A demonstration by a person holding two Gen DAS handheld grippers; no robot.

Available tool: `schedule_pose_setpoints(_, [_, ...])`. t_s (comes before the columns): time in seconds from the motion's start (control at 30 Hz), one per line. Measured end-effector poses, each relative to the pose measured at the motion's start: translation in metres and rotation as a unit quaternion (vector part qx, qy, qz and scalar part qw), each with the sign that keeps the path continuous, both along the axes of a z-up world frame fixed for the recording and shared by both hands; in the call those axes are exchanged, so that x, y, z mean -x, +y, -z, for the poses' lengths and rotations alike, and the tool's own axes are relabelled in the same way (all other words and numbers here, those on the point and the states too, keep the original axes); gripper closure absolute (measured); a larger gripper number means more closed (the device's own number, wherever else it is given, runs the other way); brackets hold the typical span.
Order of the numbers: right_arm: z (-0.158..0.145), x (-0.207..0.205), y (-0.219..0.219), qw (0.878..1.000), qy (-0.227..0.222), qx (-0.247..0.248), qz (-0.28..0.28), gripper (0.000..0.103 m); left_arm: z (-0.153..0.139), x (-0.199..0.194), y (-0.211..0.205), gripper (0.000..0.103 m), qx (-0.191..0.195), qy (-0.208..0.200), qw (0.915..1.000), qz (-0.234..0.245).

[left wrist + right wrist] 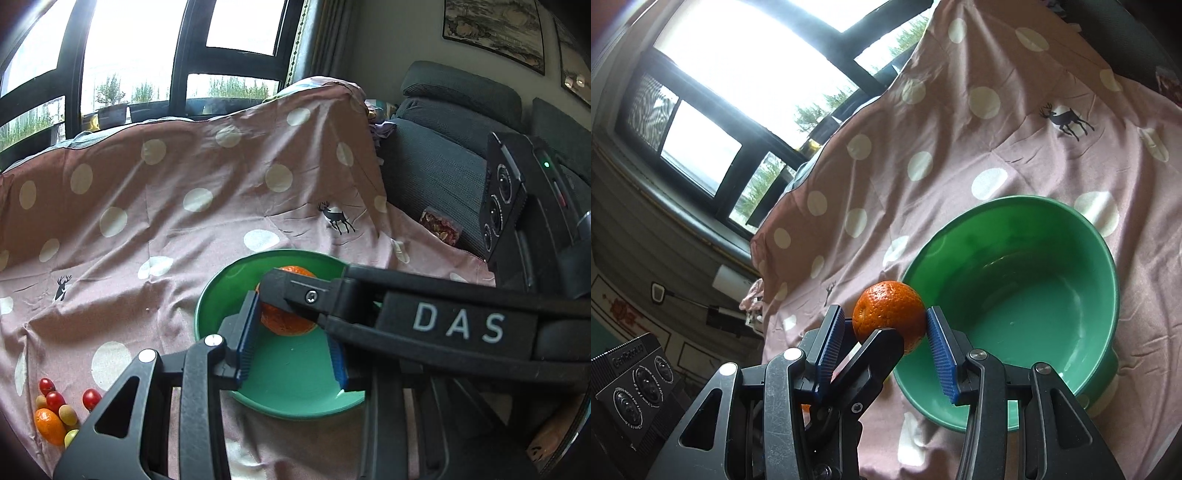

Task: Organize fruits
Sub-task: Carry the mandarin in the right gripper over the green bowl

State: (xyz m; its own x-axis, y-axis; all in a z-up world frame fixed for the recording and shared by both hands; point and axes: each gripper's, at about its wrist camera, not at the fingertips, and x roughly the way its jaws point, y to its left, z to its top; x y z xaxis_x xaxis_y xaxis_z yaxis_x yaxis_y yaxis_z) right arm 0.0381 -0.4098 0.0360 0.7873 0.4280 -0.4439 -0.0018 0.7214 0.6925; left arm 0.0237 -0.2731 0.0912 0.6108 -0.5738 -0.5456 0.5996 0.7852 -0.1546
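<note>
**Orange at the bowl's rim, ready to set down**

The right fingers point(833, 339) are closed on an orange point(890, 306), one blue pad on each side of it at mid-width. The left fingers point(246, 332) stand narrow, near their closest. One of them crosses in front of the orange in the right wrist view. The tip of the other is hidden, so I cannot tell whether they pinch the fruit as well or only sit against it.

The orange hangs just above the near left rim of the green bowl point(1015, 206), which looks empty and stands on a pink spotted cloth point(184, 229). More loose fruit point(55, 410), cherry tomatoes and a smaller orange among it, lies well to the near left on the cloth.

The step in hand appears to be placing the orange in the bowl. To do it well:

- Carry it past the rim towards the middle and lower it close to the bowl's floor before the pads part. A round fruit dropped from a height would roll or bounce out.
- Get the left fingers out of the way first, so the two tools do not snag each other.
- Ease the grip off slowly.
</note>
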Motion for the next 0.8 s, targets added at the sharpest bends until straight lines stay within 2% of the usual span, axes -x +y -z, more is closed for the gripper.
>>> schedule_pose_setpoints(0.8, [0.018, -0.004, -0.029, 0.998, 0.044, -0.005, 0.035, 0.054, 0.019, -0.01, -0.028, 0.071, 0.004, 0.041, 0.999, 0.019])
